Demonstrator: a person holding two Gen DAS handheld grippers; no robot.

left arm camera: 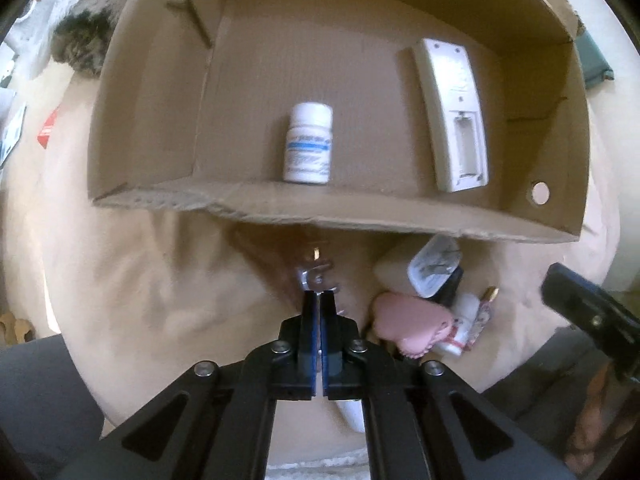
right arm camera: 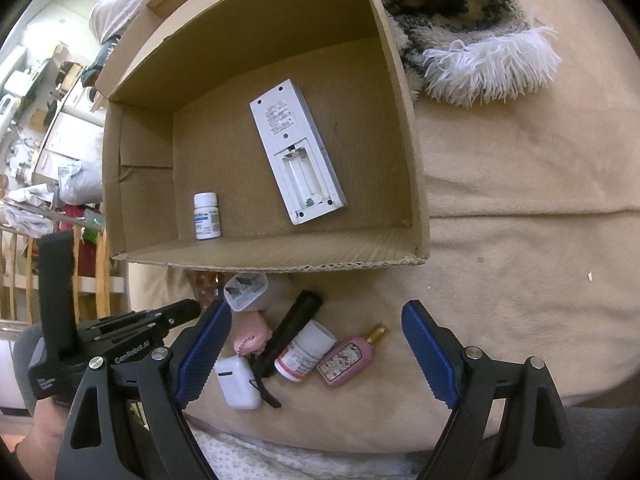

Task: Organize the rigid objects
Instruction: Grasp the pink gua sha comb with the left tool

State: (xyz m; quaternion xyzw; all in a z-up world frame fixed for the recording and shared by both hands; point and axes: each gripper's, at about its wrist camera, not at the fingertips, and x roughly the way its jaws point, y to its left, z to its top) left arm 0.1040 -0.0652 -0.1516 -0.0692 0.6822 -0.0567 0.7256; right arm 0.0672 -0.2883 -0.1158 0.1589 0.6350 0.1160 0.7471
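A cardboard box (left arm camera: 320, 212) (right arm camera: 280, 256) lies open on a beige cover. Inside it stand a white pill bottle (left arm camera: 308, 144) (right arm camera: 207, 216) and, face down, a white remote (left arm camera: 452, 120) (right arm camera: 296, 152) with its battery bay uncovered. In front of the box my left gripper (left arm camera: 320, 296) (right arm camera: 196, 306) is shut on a brown lighter with a metal head (left arm camera: 314, 274) (right arm camera: 204, 282). My right gripper (right arm camera: 318, 308) hangs open above a cluster: white charger plug (right arm camera: 248, 290), black cylinder (right arm camera: 292, 328), red-labelled bottle (right arm camera: 306, 350), pink perfume bottle (right arm camera: 352, 356), white earbud case (right arm camera: 238, 384), and a pink soft thing (right arm camera: 252, 336).
A shaggy black-and-white throw (right arm camera: 460, 20) lies beyond the box's right wall. The beige cover (right arm camera: 520, 180) stretches bare to the right. Wooden rails and room clutter (right arm camera: 40, 160) show past the bed's left edge.
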